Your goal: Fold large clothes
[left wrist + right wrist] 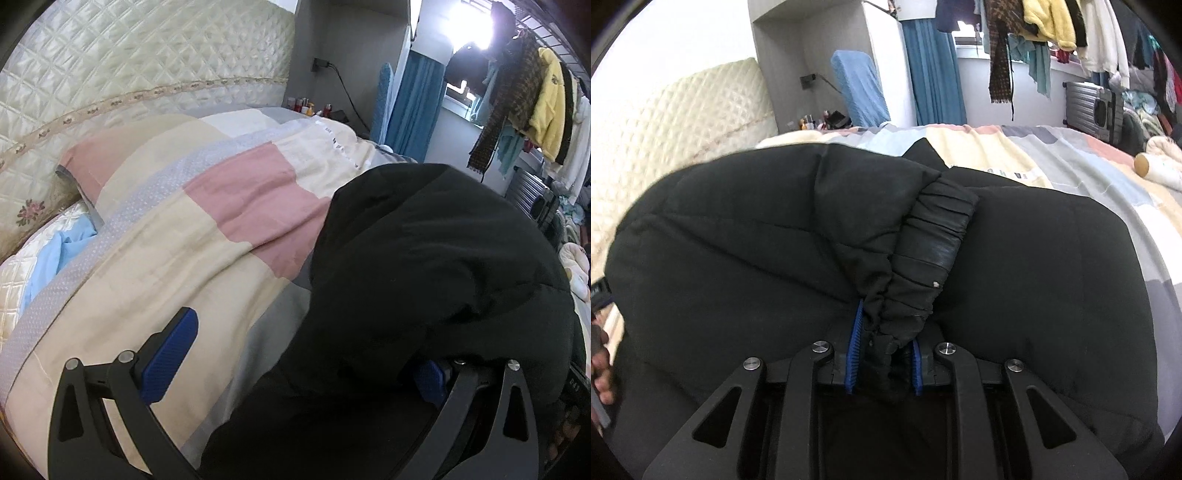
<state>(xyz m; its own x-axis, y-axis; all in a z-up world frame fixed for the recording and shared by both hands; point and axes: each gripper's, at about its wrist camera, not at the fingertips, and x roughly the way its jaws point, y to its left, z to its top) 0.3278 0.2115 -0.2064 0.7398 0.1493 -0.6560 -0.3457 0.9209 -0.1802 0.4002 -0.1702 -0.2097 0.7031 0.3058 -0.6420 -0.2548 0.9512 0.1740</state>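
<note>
A large black padded jacket lies bunched on the bed and fills most of the right wrist view. My right gripper is shut on the jacket's gathered elastic cuff, with dark cloth pinched between the blue pads. In the left wrist view the jacket heaps up at the right and drapes over the right finger. My left gripper stands open with its jaws wide apart. Its left blue pad is bare above the bedspread.
The bed carries a patchwork cover in pink, cream and grey, with a pillow against a quilted cream headboard. Clothes hang on a rail beyond the bed, near a grey suitcase. A hand shows at the left edge.
</note>
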